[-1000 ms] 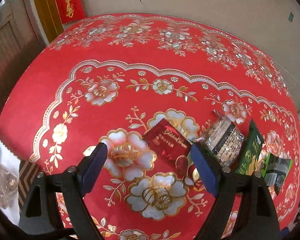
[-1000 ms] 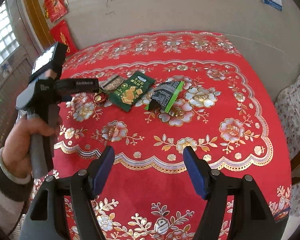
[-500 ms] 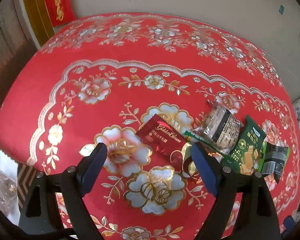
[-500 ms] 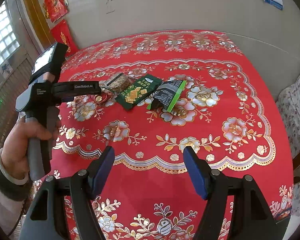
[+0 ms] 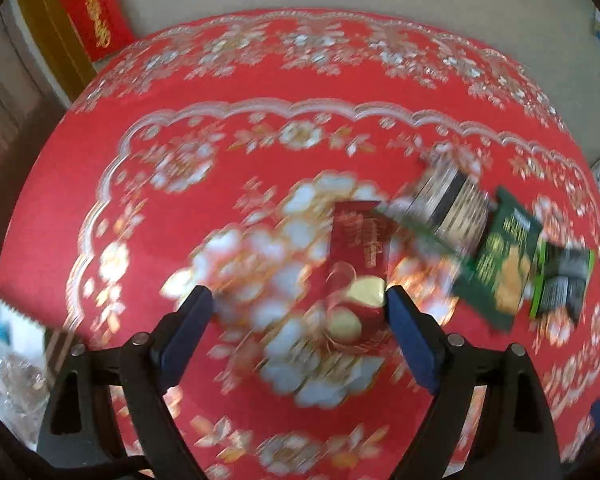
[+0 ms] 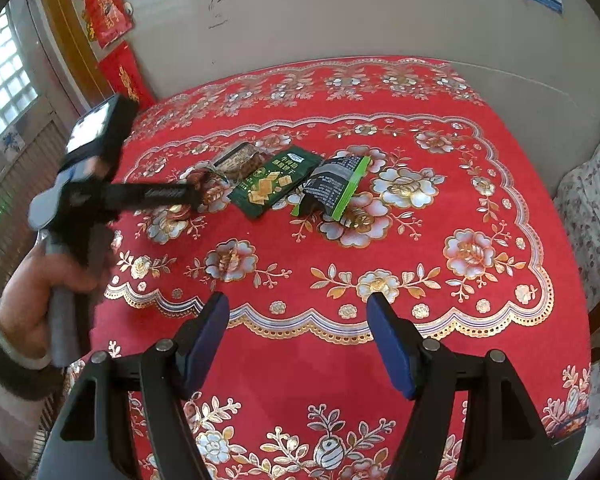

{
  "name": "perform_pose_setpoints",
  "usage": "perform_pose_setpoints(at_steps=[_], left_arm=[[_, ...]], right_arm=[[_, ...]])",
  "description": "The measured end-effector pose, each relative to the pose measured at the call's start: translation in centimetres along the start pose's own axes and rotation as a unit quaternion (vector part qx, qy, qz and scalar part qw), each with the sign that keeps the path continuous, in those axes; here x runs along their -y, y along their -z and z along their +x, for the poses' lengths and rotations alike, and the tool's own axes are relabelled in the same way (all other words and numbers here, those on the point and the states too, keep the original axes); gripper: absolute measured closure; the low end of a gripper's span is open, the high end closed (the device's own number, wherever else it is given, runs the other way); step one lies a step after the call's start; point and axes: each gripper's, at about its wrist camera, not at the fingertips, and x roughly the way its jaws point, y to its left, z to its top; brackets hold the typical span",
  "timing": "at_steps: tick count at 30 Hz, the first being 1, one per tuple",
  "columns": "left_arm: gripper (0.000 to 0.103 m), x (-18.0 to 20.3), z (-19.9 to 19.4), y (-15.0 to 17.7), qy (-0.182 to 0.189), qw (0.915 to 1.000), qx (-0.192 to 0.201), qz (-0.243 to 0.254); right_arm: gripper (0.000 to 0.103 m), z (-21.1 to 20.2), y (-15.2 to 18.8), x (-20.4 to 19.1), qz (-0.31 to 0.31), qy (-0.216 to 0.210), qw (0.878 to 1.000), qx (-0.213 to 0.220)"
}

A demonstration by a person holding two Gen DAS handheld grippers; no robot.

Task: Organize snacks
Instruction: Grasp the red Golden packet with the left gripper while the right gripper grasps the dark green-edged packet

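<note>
Left claw [image 5: 298, 312] is being held wide open, nothing gripped; the view is motion-blurred. The red snack packet [image 5: 360, 240] is lying flat on the worktop [image 5: 180, 92], its near end reaching into the gap between the pads, close to the right-hand pad, no contact visible. In the right wrist view the left claw [image 6: 196, 196] is being pointed down at that packet's spot.

Relative to the red packet: the striped clear packet [image 5: 446, 208] is lying just beside it to the right, the dark green packet [image 5: 500, 256] past that, the black-and-green packet [image 5: 564, 276] farthest.

Right claw [image 6: 298, 332] is being held part open and empty, well short of the row.

Step judged in hand: the red packet is being approached for pickup. Next move, as judged: the claw being centred over the packet and lowered before closing.

Open room is being left to the packet's left and far side; worktop edges are well off.
</note>
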Motion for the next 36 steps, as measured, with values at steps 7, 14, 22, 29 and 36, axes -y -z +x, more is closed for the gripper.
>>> perform_pose_setpoints(at_steps=[7,14,22,29,36], left_arm=[[0.016,-2.4,-1.1,-0.1,0.027,0.9993,0.012,-0.024],[0.015,-0.2,0.2,-0.7,0.026,0.9996,0.006,0.006],[0.015,0.2,0.7,-1.1,0.013,0.9997,0.013,0.014],[0.046,0.4,0.2,-0.7,0.020,0.9988,0.036,0.028],[0.075,-0.2,-0.7,0.5,0.031,0.9983,0.036,0.033]], right_arm=[[0.032,0.1,-1.0,-1.7,-0.017,-0.006,1.000,0.007],[0.030,2.1,-4.8,1.3,0.050,0.037,0.998,0.011],[0.030,7.5,-8.6,1.9,0.094,0.036,0.995,-0.019],[0.062,8.8,-7.7,2.1,0.067,0.044,0.997,-0.024],[0.062,5.1,-4.5,2.3,0.052,0.031,0.998,-0.003]])
